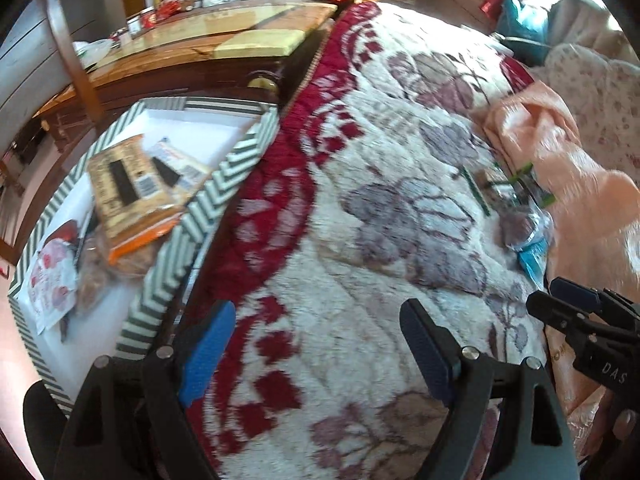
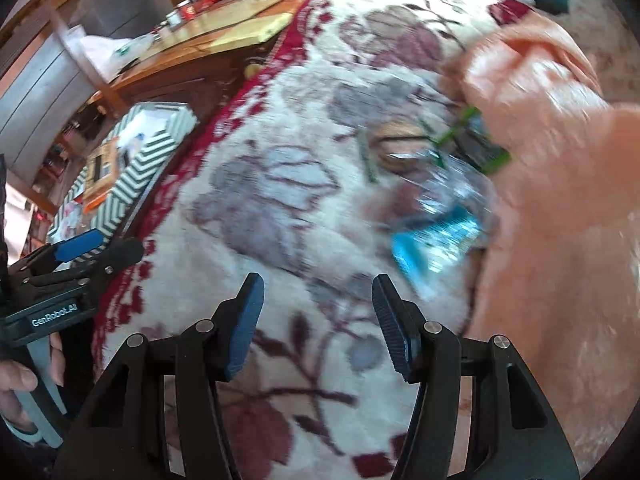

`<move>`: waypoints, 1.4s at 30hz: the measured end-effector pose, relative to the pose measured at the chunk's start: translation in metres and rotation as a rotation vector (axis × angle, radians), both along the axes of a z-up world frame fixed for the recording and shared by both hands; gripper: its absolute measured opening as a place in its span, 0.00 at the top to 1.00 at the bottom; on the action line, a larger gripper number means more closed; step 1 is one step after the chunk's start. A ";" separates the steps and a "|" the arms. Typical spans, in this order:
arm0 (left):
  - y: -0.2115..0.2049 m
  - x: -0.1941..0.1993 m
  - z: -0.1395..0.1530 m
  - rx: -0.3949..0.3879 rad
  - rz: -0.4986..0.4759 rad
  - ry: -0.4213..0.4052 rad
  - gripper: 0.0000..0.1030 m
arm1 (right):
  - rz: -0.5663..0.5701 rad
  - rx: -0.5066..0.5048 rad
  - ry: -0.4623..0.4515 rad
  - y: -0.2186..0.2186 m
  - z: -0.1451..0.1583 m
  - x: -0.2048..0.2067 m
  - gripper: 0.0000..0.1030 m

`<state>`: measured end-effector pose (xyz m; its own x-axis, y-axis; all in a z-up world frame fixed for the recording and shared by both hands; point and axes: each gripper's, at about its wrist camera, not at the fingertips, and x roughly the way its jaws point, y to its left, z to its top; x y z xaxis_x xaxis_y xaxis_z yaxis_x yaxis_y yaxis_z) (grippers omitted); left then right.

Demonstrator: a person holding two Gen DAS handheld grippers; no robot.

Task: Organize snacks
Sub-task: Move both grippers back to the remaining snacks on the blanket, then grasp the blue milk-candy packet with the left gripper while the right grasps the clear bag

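While several packets already lie inside the chevron-striped box (image 1: 172,264) at the edge of the bed, a small cluster of snacks is still out on the floral blanket (image 1: 360,240), so the sorting looks partly done rather than finished. Inside the box the left wrist view shows a tan, patterned snack packet (image 1: 124,184) resting on an orange-edged one, a white wrapper beside it, and a pink-and-white pouch (image 1: 52,280) at the near end, with what seems to be a bag of biscuits between them. Left to collect are a clear wrapper with green stripes (image 2: 472,136) and a blue foil packet (image 2: 436,236), lying close together on the blanket right against a peach-coloured quilt (image 2: 552,184); blur makes their exact number hard to tell. Both tools hang empty above the blanket: the left gripper (image 1: 320,356) has its blue pads spread wide, and the right gripper (image 2: 320,324) is spread more narrowly with nothing between its pads, pointing down just short of the blue packet. Judging by that, the blue packet is the likely next pick, then the trip to the box.
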<state>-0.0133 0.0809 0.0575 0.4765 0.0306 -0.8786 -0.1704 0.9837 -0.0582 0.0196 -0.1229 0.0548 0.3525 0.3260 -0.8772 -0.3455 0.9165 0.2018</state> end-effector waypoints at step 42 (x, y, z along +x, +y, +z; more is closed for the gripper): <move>-0.184 0.086 -0.040 -0.211 -0.593 0.097 0.18 | -0.211 -0.039 0.014 -0.110 0.017 0.013 0.45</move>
<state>0.0731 -0.1029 0.0172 0.2770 -0.3927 -0.8769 0.3850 0.8815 -0.2732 0.0325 -0.2332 0.0721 0.3972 0.2120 -0.8929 -0.1427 0.9754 0.1681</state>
